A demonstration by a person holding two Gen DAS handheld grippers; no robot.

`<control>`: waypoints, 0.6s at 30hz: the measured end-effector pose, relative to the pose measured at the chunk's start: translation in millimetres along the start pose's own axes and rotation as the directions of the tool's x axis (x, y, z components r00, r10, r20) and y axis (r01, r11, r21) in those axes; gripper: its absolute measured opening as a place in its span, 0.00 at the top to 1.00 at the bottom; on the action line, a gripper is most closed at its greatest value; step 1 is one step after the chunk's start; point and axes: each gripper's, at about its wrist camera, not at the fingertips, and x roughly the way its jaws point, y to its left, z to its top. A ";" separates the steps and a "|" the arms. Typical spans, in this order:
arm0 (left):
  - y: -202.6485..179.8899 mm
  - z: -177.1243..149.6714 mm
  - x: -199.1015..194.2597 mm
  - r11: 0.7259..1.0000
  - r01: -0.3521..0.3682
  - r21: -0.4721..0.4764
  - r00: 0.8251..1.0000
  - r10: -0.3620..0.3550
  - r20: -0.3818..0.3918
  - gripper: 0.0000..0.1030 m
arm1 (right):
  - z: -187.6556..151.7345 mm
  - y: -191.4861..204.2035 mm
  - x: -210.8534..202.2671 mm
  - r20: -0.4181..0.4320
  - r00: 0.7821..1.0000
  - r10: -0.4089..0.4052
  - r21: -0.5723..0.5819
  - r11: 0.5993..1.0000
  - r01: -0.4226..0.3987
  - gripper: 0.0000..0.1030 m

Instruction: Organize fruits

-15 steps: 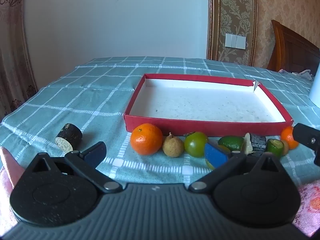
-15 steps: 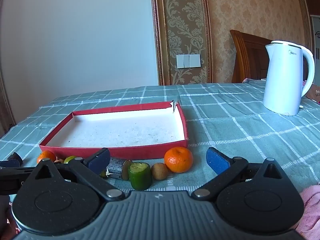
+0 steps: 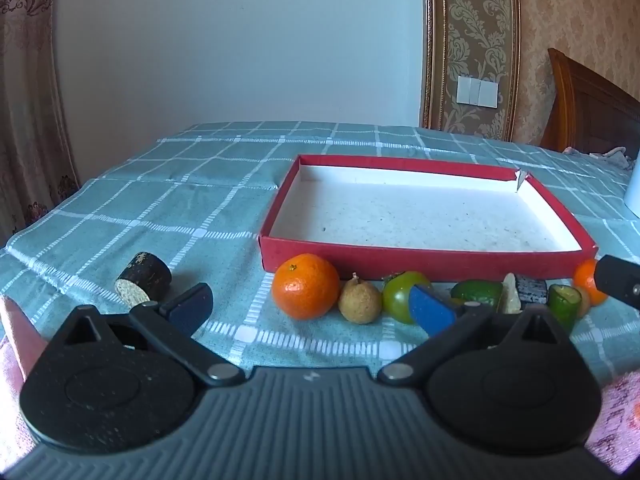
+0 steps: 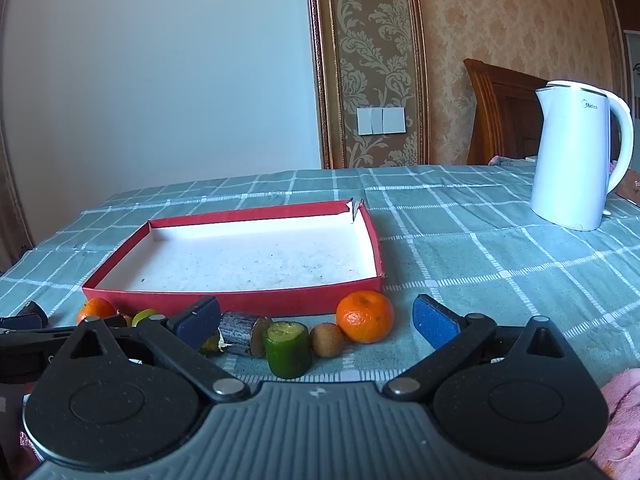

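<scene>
1. Both jaws stand wide: left gripper (image 3: 311, 311) and right gripper (image 4: 316, 320) hold nothing.
2. Shallow red cardboard tray with white floor (image 3: 400, 258) sits at 12 o'clock on the green checked tablecloth (image 3: 160, 216).
3. Fruit row lies just below its near wall: round orange mandarin (image 3: 306, 286), brown pear-shaped fruit (image 3: 360, 300), green tomato (image 3: 396, 294).
4. Right view: cut green cylinder piece (image 4: 289, 349), second orange mandarin (image 4: 365, 316); tall white electric kettle (image 4: 576, 152) at 2 o'clock.

The red tray (image 3: 424, 258) lies bare inside, open from above, and the checked tablecloth (image 3: 160, 208) to its left is free apart from a dark cut stub (image 3: 145, 279). A tight row of fruit (image 3: 360, 300) crowds the tray's near wall, while a white kettle (image 4: 576, 156) stands far right, well apart
</scene>
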 end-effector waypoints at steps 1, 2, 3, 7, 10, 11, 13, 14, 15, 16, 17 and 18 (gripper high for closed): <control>-0.1 -0.3 0.2 1.000 -0.005 0.000 1.000 0.005 0.002 0.00 | -1.0 -1.0 0.2 0.000 1.000 0.001 -0.001 1.000 -0.001 0.00; 0.2 -0.7 1.3 1.000 -0.009 -0.001 1.000 0.009 0.004 0.00 | -6.1 5.9 2.5 0.001 1.000 -0.002 -0.001 1.000 0.002 0.00; 1.2 -0.9 1.9 1.000 -0.009 -0.005 1.000 0.009 0.006 0.00 | -6.2 5.9 2.4 0.000 1.000 0.000 0.000 1.000 0.000 0.00; 3.9 -0.6 5.3 1.000 0.019 -0.026 1.000 -0.019 -0.025 0.00 | -5.9 6.0 1.9 0.002 1.000 0.004 0.003 1.000 -0.004 0.00; 2.5 -0.3 4.1 0.999 0.034 -0.024 0.999 -0.035 -0.021 0.00 | -5.9 5.5 1.5 0.002 1.000 0.005 0.006 1.000 -0.005 0.00; 1.9 0.1 3.1 0.999 0.042 -0.023 0.999 -0.042 -0.017 0.00 | -6.2 6.0 1.9 0.002 1.000 0.004 0.006 1.000 -0.004 0.00; 1.9 1.5 1.2 0.998 0.057 -0.026 0.998 -0.057 -0.012 0.00 | -6.5 5.6 2.3 0.001 1.000 0.005 0.010 1.000 -0.005 0.00; 2.3 2.3 0.4 0.998 0.063 -0.031 0.998 -0.064 -0.011 0.00 | -6.5 5.5 2.4 0.000 1.000 0.004 0.012 1.000 -0.004 0.00; 2.7 2.8 -0.2 0.997 0.069 -0.034 0.998 -0.070 -0.010 0.00 | -6.6 5.5 2.5 0.000 1.000 0.004 0.013 1.000 -0.004 0.00; 2.7 3.4 -0.5 0.997 0.069 -0.037 0.997 -0.070 -0.014 0.00 | -6.8 5.2 2.4 0.002 1.000 0.003 0.016 1.000 -0.003 0.00; 3.6 4.7 0.2 0.997 0.070 -0.044 0.997 -0.071 -0.023 0.00 | -6.7 4.9 2.2 0.003 1.000 0.002 0.018 1.000 -0.002 0.00; 5.1 6.2 1.2 0.996 0.073 -0.055 0.997 -0.075 -0.034 0.00 | -6.2 4.8 2.4 0.004 1.000 0.001 0.021 1.000 -0.001 0.00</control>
